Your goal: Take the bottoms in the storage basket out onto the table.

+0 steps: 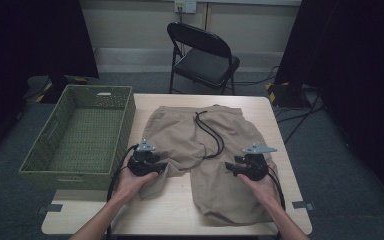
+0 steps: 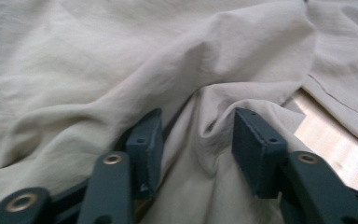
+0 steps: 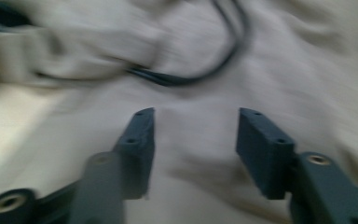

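Shorts (image 1: 215,150): beige, spread on the table (image 1: 180,215).
Left gripper (image 2: 193,140): jaws apart around a raised fold of the cloth.
Right gripper (image 3: 193,144): jaws apart above the cloth, gripping nothing.

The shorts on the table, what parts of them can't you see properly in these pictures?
- High view: the shorts are partly covered by the left gripper and right gripper and the hands behind them.
- Left gripper view: a raised fold stands between the open jaws; what lies under it is hidden.
- Right gripper view: motion blur smears the cloth and the black drawstring, so its ends cannot be made out.
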